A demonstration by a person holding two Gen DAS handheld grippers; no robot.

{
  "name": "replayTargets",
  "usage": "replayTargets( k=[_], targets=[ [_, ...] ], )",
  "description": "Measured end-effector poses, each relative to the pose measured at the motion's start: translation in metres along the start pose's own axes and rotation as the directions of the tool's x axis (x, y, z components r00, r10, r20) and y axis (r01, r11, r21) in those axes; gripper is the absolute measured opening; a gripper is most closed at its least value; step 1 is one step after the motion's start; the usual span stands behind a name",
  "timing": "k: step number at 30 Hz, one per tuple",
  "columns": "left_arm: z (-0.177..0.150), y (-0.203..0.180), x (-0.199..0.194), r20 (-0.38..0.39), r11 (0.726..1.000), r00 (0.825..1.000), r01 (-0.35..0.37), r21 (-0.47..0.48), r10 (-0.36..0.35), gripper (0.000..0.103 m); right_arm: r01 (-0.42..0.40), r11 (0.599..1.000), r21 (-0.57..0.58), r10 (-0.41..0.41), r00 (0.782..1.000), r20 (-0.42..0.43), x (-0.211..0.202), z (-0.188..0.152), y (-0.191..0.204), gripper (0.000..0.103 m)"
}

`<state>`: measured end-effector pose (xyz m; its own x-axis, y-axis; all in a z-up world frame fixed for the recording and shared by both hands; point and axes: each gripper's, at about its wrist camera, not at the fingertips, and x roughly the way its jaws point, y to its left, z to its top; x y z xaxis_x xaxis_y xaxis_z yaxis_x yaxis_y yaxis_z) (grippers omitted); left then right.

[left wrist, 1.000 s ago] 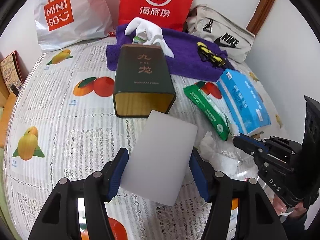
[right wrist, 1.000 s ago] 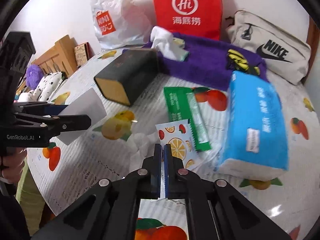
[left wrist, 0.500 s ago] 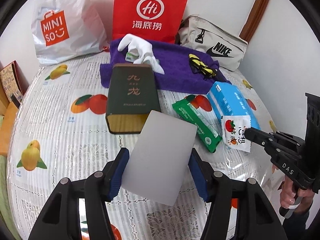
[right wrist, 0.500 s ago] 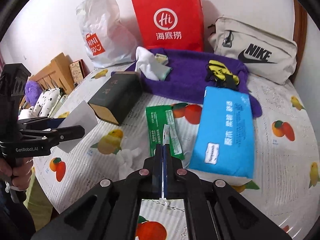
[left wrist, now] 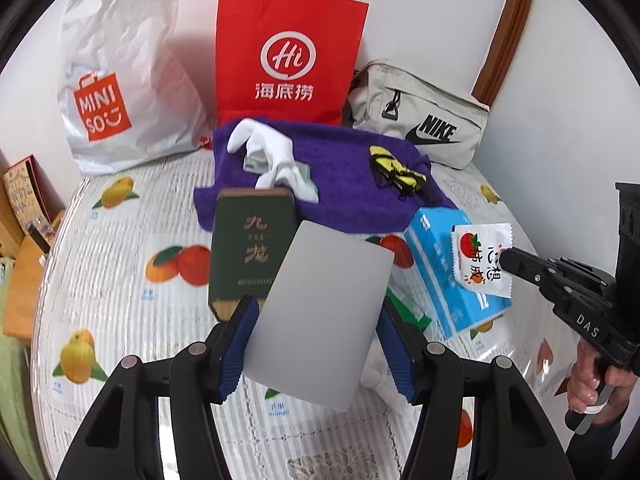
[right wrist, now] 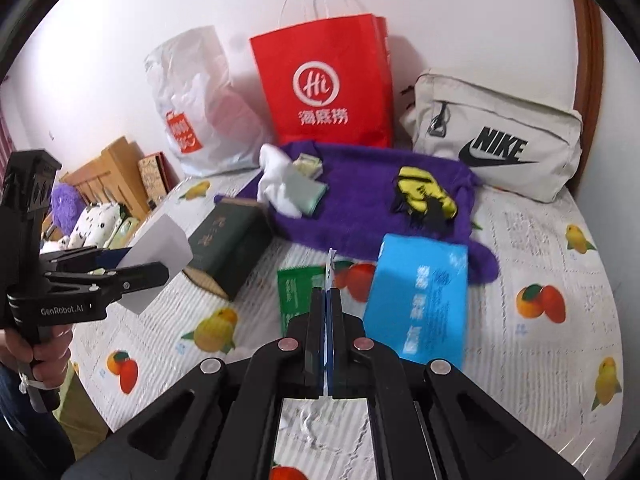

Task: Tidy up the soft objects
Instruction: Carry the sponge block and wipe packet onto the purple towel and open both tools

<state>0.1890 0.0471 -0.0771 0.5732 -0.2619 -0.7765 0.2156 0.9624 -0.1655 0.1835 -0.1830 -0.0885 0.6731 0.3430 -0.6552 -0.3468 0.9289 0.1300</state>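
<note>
Left gripper (left wrist: 316, 340) clamps a flat grey-white card (left wrist: 320, 316) by both side edges between its blue pads (left wrist: 236, 352), card tilted up off the bed. It blocks part of the dark green box (left wrist: 248, 252) lying just behind it. Right gripper (right wrist: 327, 316) is pressed fully together, pinching a small white fruit-print sachet (left wrist: 482, 260) by one edge; from its own camera the sachet shows only as a thin sliver (right wrist: 329, 268) sticking up past the tips. Sachet hangs in the air in front of the blue tissue pack (right wrist: 420, 300), not touching it.

On the fruit-print bedcover (right wrist: 540, 248): green wipes packet (right wrist: 298, 292) just left of the tissue pack, half hidden by the right gripper. Behind: purple towel (right wrist: 360, 204) with a white glove (left wrist: 264, 148) and a yellow-black item (right wrist: 424, 196) on it. At the wall: white Miniso bag (left wrist: 116, 92), red paper bag (left wrist: 288, 56), beige Nike bag (right wrist: 496, 140).

Versus a second ago: sachet was flat on the bed, now lifted clear; both grippers higher, scene looks farther off. Card grip unchanged.
</note>
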Motion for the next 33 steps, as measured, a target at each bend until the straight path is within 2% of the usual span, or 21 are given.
replayTargets(
  k=[8,10,17,25,33],
  targets=[
    [0.033,-0.006,0.014,0.02,1.0,1.0,-0.006,0.006,0.006,0.058,0.011,1.0,0.025,-0.012,0.999,0.034,0.006,0.032,-0.021,0.001],
    [0.042,-0.007,0.021,0.025,0.999,0.999,-0.033,0.016,0.032,0.058,0.016,0.999,0.032,-0.017,0.999,0.034,0.012,0.04,-0.026,0.001],
    [0.068,-0.002,0.049,-0.001,0.999,0.999,-0.041,0.005,0.041,0.058,0.014,0.998,0.056,-0.015,1.0,0.017,0.045,0.064,-0.047,0.001],
    [0.091,0.005,0.075,-0.018,0.998,0.998,-0.058,-0.001,0.058,0.058,-0.007,0.996,0.088,0.01,0.999,-0.042,0.098,0.09,-0.066,0.001],
    [0.11,0.007,0.099,-0.033,0.999,0.998,-0.047,0.003,0.047,0.058,-0.037,0.988,0.149,0.058,0.988,-0.143,0.139,0.09,-0.082,0.001]
  ],
)
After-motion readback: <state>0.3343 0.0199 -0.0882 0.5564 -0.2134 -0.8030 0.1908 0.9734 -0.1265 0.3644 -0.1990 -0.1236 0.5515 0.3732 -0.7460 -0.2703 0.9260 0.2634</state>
